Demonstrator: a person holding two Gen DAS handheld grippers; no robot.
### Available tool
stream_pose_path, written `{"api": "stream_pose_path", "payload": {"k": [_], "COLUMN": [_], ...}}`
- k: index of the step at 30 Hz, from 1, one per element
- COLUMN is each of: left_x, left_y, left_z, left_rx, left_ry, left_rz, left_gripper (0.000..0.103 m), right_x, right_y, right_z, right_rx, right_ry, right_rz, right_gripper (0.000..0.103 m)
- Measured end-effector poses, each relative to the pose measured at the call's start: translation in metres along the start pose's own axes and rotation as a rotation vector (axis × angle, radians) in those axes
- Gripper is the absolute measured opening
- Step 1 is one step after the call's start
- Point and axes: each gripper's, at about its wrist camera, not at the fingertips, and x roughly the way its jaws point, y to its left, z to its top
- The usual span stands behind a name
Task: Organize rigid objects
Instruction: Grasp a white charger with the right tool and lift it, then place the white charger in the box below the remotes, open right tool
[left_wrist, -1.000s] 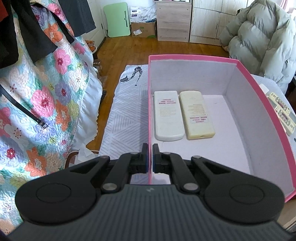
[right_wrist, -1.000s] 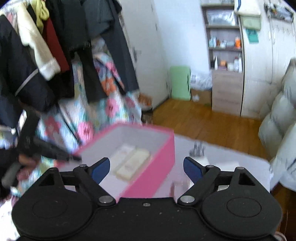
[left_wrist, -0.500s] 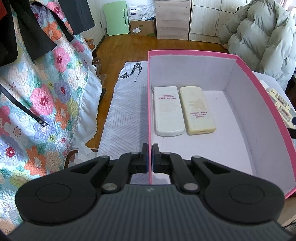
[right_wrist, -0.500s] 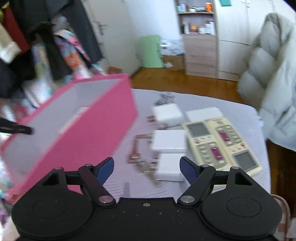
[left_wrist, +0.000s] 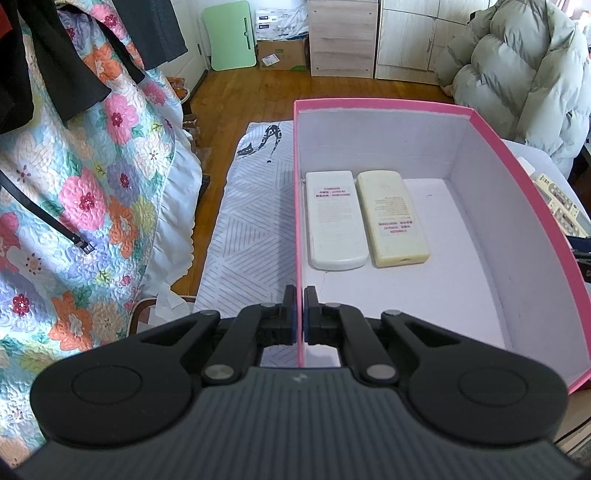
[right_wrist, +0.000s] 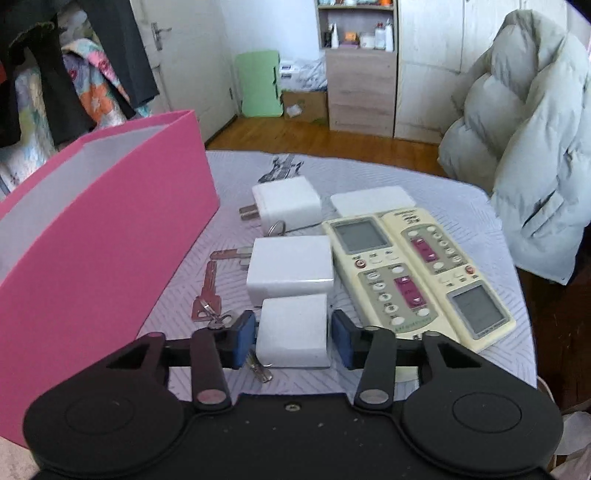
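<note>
Blue-padded right gripper (right_wrist: 293, 334) fingers spread, straddling nearest white plastic charger cube (right_wrist: 291, 332), not yet squeezing. Left gripper (left_wrist: 299, 312) pinched on near wall of pink cardboard box (left_wrist: 517, 177), steadying. Already inside: two cream remote controls (left_wrist: 365, 219), face down, side by side. Outstanding on table: four white chargers, two button-up remotes (right_wrist: 417, 273), pinkish metal keys (right_wrist: 208, 291). Roughly a quarter finished, by estimate.

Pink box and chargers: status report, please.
Left tongs clamp pink box wall. Right tongs open, straddling nearest charger. Keys alongside.
</note>
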Motion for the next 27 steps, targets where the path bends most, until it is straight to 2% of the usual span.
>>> {"api": "stream_pose_path", "payload": {"k": [1,3,5,8,11,17,19,23,27], "left_x": [0.0,0.0,0.0,-0.001,-0.001,-0.001,-0.001,-0.001,0.0], "left_y": [0.0,0.0,0.001,0.001,0.0,0.001,0.003,0.007,0.005], "left_z": [0.0,0.0,0.0,0.0,0.0,0.001,0.002,0.002,0.003], "left_rx": [0.0,-0.003,-0.006,-0.008,-0.007,-0.014,-0.028,-0.039,-0.019], "left_ry": [0.0,0.001,0.0,0.001,0.0,0.002,0.007,0.011,0.016], "left_rz": [-0.001,-0.001,-0.002,-0.001,-0.002,-0.003,-0.013,-0.027,-0.025], "left_gripper": [0.002,0.002,0.002,0.002,0.002,0.002,0.002,0.002,0.002], "right_x": [0.003,0.009,0.012,0.01,0.001,-0.039,-0.059,-0.094,-0.096], "right_y": [0.0,0.002,0.007,0.011,0.007,0.007,0.015,0.039,0.075], "right_z": [0.002,0.005,0.006,0.004,0.0,0.003,0.009,0.026,0.049], "right_rx": [0.0,-0.009,-0.034,-0.036,0.012,0.078,0.083,0.107,0.135], "right_ry": [0.013,0.053,0.061,0.049,0.014,-0.062,-0.1,-0.128,-0.038], "right_rz": [0.001,0.014,-0.011,-0.021,-0.01,0.028,0.087,0.304,0.454], "right_gripper": [0.059,0.061,0.062,0.061,0.061,0.061,0.061,0.061,0.061]}}
